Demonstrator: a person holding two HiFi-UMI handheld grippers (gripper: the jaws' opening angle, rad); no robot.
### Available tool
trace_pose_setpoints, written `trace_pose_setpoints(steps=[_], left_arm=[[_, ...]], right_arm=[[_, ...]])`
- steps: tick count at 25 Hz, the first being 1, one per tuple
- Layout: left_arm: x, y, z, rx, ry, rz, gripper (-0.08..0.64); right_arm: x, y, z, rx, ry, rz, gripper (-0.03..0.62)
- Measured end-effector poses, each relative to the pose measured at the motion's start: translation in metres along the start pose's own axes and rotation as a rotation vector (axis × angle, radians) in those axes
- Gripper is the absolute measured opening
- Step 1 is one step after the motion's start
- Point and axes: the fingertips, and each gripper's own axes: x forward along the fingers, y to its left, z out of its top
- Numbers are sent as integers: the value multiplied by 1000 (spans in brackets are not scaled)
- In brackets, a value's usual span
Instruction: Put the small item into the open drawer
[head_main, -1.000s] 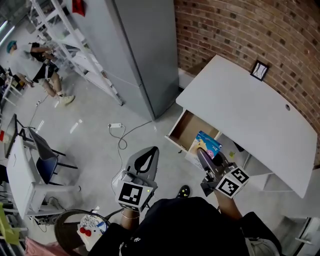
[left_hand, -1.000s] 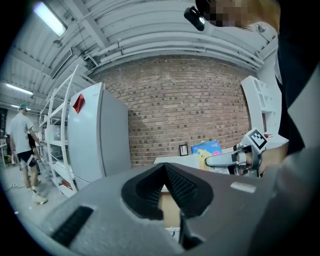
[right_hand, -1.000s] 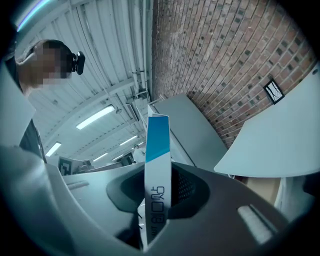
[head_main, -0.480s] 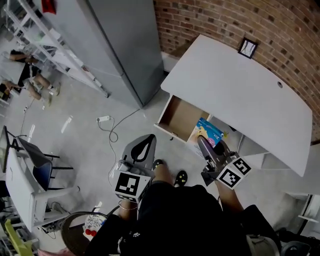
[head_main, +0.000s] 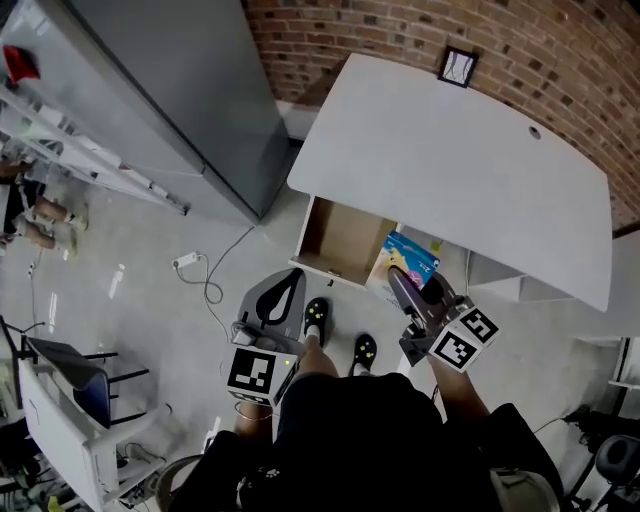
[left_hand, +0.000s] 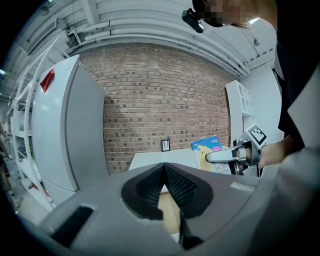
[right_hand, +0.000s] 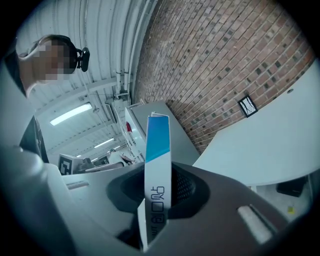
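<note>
Desk: white desk (head_main: 450, 170) with a curved top fills the upper right of the head view, set against a red brick wall (head_main: 400, 25); a small black square frame (head_main: 457, 66) stands at its far edge.
Drawer: open wooden-lined drawer (head_main: 335, 240) juts from the desk's front edge near frame centre, its brown floor bare.
Box: flat blue-and-white cardboard box (head_main: 410, 265) sits at the drawer's right end in the frame; whether it is inside the drawer or just above it cannot be told.
Right hand: right tongs (head_main: 405, 285) are clamped on the box's lower part; the right gripper view shows the box (right_hand: 158, 150) edge-on and upright, a pad against each broad face.
Left hand: left tongs (head_main: 283, 300) hang at lower left of the drawer, apart from it, tips pressed together with nothing between them.
Floor: grey concrete floor (head_main: 130, 300), with a white cable (head_main: 200, 270) left of the drawer and the person's black shoes (head_main: 317, 316) below it.
Background: tall grey metal cabinet (head_main: 170, 90) at upper left.
</note>
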Motion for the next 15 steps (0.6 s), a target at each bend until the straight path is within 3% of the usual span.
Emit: trace_pose_setpoints(steps=[15], left_arm=[[51, 36, -26, 0, 37, -91, -3]], right_arm=[[32, -31, -15, 11, 23, -106, 81]])
